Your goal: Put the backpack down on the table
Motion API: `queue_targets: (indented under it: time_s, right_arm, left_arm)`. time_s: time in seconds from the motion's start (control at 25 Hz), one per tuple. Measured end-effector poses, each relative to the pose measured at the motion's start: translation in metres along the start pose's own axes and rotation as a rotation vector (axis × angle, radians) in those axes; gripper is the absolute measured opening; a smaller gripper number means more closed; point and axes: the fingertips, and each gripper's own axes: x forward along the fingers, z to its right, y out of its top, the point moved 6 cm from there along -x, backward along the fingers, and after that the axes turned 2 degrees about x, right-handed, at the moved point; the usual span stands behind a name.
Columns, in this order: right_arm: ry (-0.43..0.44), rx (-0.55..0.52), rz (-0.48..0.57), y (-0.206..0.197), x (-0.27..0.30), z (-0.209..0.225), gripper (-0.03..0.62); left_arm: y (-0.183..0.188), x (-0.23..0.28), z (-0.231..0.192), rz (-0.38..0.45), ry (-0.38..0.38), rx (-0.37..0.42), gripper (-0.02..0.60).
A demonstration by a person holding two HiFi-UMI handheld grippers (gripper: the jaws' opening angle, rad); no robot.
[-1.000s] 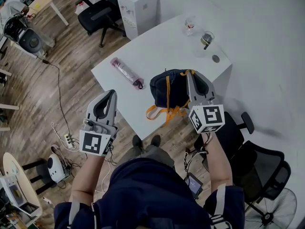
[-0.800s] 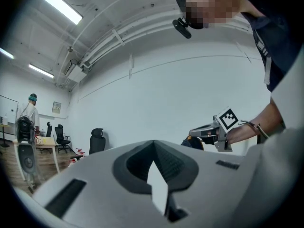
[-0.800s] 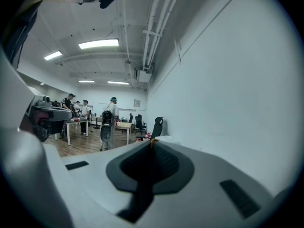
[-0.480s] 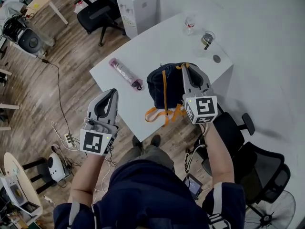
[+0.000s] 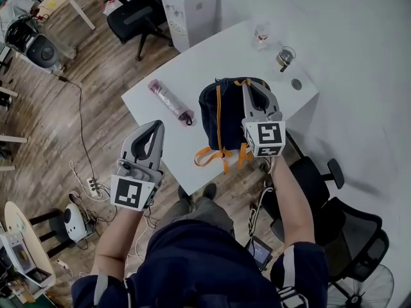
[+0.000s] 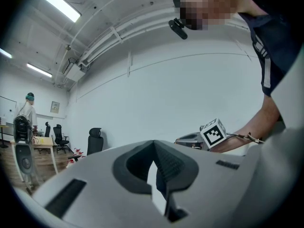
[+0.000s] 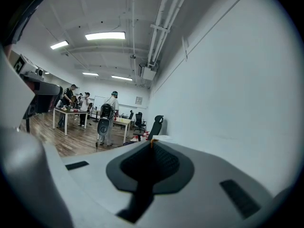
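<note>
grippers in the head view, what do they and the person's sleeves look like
The left gripper and right gripper are pale grey tapering shells with dark inner pads. Each carries a white cube with black square markers. Dark cables trail behind them. The sleeves are short, dark navy, with a pale stripe.

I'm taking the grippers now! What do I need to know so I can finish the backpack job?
Left gripper: shut, empty, over the floor beside the white table.
Right gripper: shut on the orange top handle of the backpack.
It stands upright over the table's near edge, with its orange straps dangling off. Whether its bottom rests yet is unclear.
Done: carried to the table.
Left: lower until it sits, open the right jaws, pull away.
</note>
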Motion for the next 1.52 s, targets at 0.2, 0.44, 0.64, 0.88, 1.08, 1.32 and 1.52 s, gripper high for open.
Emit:
queue_targets:
  time_s: [0.2,0.44,0.64,0.88,1.08,1.32,1.52]
  right_arm:
    - [-0.004,0.002,-0.018,-0.019,0.018,0.004,0.003]
    - [-0.017,0.004,-0.048,-0.039,0.039,0.012,0.003]
    - [-0.016,-0.011,-0.079,-0.055,0.058,0.018,0.003]
    - [-0.023,-0.015,-0.114,-0.076,0.081,0.023,0.003]
    - [-0.027,-0.021,-0.153,-0.093,0.095,0.026,0.003]
    - [-0.038,-0.039,-0.182,-0.103,0.108,0.03,0.003]
    - [-0.059,-0.048,-0.218,-0.113,0.117,0.026,0.003]
  left_arm:
    - [-0.006,0.007,-0.002,-0.014,-0.001,-0.002,0.003]
    - [-0.015,0.009,-0.004,-0.051,-0.001,0.006,0.003]
    - [-0.018,0.012,-0.004,-0.044,-0.004,-0.013,0.003]
    - [-0.029,0.022,-0.006,-0.053,-0.015,0.009,0.003]
    - [-0.033,0.031,-0.004,-0.058,-0.022,-0.009,0.003]
    - [-0.033,0.03,-0.004,-0.048,-0.035,-0.015,0.003]
    - [-0.034,0.024,-0.013,-0.037,-0.06,-0.03,0.003]
